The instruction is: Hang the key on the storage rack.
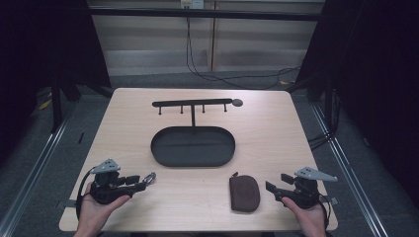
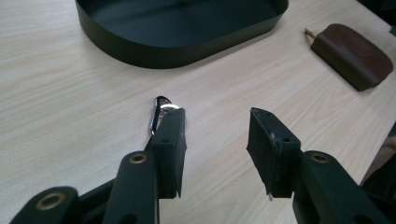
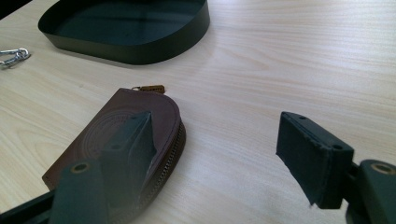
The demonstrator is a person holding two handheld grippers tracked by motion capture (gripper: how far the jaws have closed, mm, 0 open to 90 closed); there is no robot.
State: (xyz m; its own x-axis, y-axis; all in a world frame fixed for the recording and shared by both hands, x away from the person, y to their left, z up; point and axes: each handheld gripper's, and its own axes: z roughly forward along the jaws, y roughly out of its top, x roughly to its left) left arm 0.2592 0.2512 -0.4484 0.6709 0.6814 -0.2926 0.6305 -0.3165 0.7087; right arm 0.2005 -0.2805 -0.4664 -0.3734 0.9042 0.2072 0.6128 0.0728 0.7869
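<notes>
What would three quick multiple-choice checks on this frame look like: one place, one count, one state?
1. Where does the pouch lie?
A. In the tray
B. On the table, just left of the right gripper
C. Hung on the rack

2. How many pegs hang from the rack's bar?
A. Two
B. Four
C. Six

3. How do the left gripper's jaws stand?
A. Open
B. Shut on the clip
C. Shut on the pouch

Key: 1 B, the high view shows the pouch on bare wood beside the right gripper, outside the tray. 2 B, four short pegs show under the bar. 3 A, the left gripper view shows a wide gap between the jaws, with the clip on the table by one of them.
</notes>
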